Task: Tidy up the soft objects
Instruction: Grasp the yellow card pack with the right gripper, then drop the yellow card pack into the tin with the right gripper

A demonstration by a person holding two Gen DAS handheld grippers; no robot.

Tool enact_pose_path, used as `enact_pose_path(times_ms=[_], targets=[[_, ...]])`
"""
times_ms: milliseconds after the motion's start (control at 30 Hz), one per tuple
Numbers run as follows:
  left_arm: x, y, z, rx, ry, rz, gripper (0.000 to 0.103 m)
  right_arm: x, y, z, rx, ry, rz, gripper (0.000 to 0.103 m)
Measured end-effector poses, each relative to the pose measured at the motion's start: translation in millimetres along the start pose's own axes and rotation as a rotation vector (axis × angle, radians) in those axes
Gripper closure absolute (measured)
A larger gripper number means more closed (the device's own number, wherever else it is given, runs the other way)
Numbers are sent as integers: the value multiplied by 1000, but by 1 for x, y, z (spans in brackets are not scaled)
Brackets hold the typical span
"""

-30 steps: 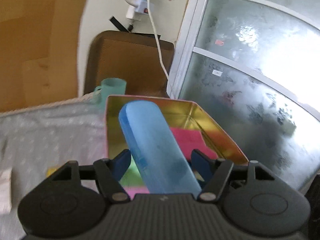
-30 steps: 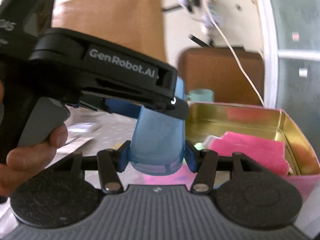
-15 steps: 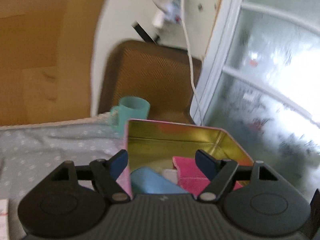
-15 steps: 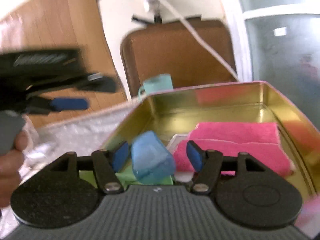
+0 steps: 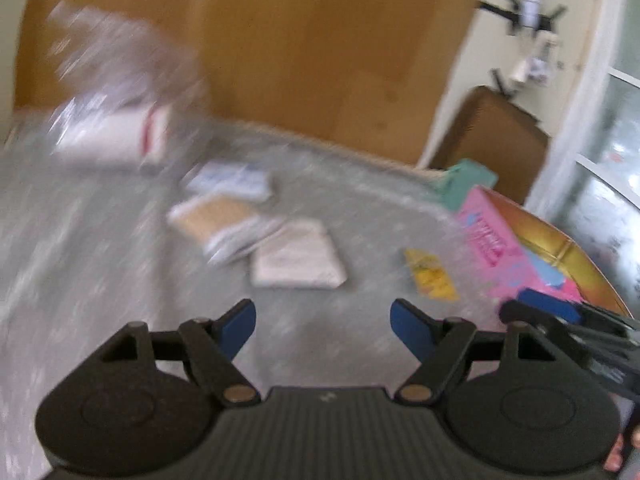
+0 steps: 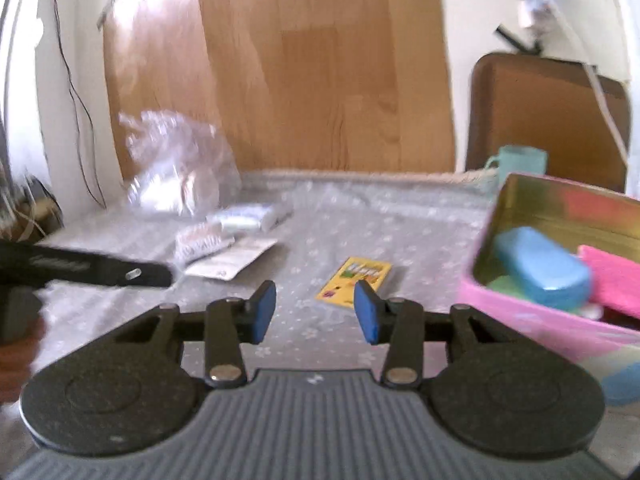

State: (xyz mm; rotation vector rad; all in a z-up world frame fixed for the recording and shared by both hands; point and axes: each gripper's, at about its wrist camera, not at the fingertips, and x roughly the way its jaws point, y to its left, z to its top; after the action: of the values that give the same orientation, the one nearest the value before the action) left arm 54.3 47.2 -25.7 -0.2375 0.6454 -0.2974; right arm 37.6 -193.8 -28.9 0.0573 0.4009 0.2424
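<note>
Pink tin (image 6: 532, 312) with a gold inside sits at the right edge of the grey spotted tablecloth (image 6: 360, 220), and the soft things already in it are a blue case (image 6: 542, 272), a pink cloth (image 6: 616, 280) and something green under the case; the blue case lies tilted and rides high against the near wall, so a knock on the tin could tip it back out. Both tools are empty: the left gripper (image 5: 323, 322) has its fingers spread wide with nothing between them, and the right gripper (image 6: 315, 312) has its jaws closing on bare air, its blue pads (image 6: 366, 312) apart over the cloth. What is left lies loose on the table: a yellow packet (image 6: 354, 278) just ahead of the right gripper, a white folded pack (image 5: 298, 260), a few blurred packets (image 5: 224, 204) behind it, and a crinkled clear bag (image 6: 176, 168) at the far left. The yellow packet looks thin and flat, so I judge the pads may slide over it or pinch the tablecloth with it and drag the cloth, which would shift the tin. The two grippers stand near each other, the right one's arm crossing the left view's corner, so both reaching for the same packet risks a clash. The teal cup (image 6: 518, 164) beside the tin's far corner could be toppled by a wide swing
</note>
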Motion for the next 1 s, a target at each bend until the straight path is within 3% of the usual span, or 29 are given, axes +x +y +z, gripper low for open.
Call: enact_pose_path(times_ms=[100, 267, 333, 433, 567, 733, 867, 1000], targets=[[-2, 14, -6, -45, 11, -21, 27, 46, 6, 8, 4, 63, -104, 34], [1, 1, -3, -26, 9, -74, 27, 103, 0, 10, 2, 199, -199, 32], [1, -2, -4, -25, 10, -98, 27, 96, -4, 8, 33, 204, -198, 41], [1, -7, -4, -40, 26, -139, 27, 68, 0, -4, 33, 212, -106, 42], [9, -23, -7, -77, 109, -240, 27, 10, 4, -36, 76, 187, 46, 41], [22, -64, -17, -51, 233, -351, 30, -51, -7, -68, 167, 120, 81, 41], [40, -103, -35, -17, 345, -369, 51, -75, -22, -81, 265, 80, 118, 41], [41, -133, -39, 35, 340, -368, 72, -89, -31, -81, 271, 39, 114, 41]])
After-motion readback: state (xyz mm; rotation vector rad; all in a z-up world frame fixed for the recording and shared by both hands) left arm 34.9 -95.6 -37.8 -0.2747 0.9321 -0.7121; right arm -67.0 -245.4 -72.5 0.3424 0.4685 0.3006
